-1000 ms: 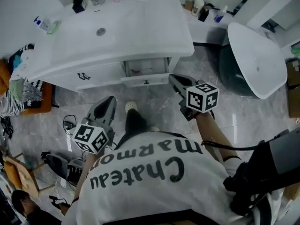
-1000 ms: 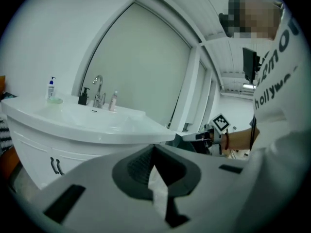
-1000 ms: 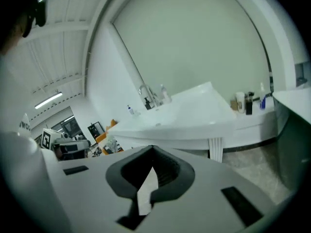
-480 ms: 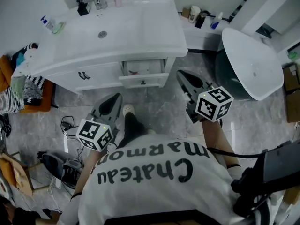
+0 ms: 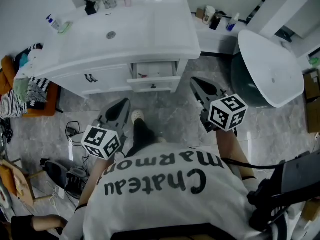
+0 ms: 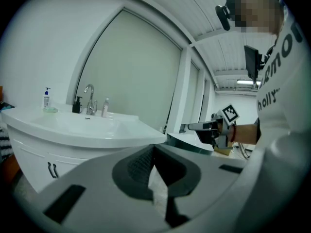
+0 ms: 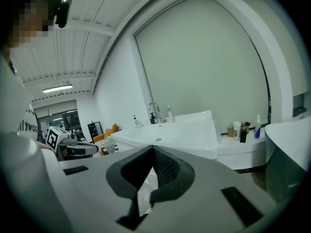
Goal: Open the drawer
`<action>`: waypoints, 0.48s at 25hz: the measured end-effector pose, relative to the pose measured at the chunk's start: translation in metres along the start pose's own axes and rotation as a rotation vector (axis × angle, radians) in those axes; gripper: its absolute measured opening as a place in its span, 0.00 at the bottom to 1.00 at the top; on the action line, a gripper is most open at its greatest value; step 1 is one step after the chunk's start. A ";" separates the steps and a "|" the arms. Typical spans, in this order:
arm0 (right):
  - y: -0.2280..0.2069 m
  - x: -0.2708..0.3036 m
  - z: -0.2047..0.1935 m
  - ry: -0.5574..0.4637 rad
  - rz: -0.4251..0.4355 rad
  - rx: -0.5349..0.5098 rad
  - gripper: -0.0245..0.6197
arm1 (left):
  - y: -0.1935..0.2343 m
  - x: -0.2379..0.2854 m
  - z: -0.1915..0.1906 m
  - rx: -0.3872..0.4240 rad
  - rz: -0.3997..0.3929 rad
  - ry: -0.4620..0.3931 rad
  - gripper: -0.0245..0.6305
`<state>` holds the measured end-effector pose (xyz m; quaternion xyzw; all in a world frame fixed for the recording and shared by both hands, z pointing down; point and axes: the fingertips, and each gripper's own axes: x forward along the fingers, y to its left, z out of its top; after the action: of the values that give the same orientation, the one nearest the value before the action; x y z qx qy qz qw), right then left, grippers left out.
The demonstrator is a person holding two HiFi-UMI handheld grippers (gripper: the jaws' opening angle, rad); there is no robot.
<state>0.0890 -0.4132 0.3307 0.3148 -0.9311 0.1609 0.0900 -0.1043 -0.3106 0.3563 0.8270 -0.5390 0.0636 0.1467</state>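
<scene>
Left tongs [image 5: 120, 107] and right tongs [image 5: 196, 84] closed; drawer [image 5: 153, 85] seemingly ajar.

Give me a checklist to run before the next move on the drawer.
1. Drawer pulled out of the vanity: ok, its inside shows.
2. Drawer fully out: cannot tell.
3. Handle in view, unblocked: ok.
4. Right gripper empty: ok, jaws shut on nothing.
5. Left gripper empty: ok, jaws shut on nothing.
6. Both grippers apart from the drawer: ok.
</scene>
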 end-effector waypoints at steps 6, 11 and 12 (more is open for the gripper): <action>-0.003 -0.001 -0.002 -0.002 -0.002 -0.019 0.05 | 0.000 -0.001 -0.006 -0.016 0.013 0.007 0.05; -0.003 -0.004 -0.002 0.004 0.002 -0.037 0.05 | -0.002 0.000 -0.008 0.000 0.023 0.014 0.05; -0.004 -0.004 -0.002 0.005 0.003 -0.039 0.05 | -0.003 0.001 -0.009 0.004 0.024 0.017 0.05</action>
<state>0.0947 -0.4129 0.3325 0.3112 -0.9343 0.1438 0.0980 -0.1011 -0.3074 0.3643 0.8203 -0.5473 0.0737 0.1489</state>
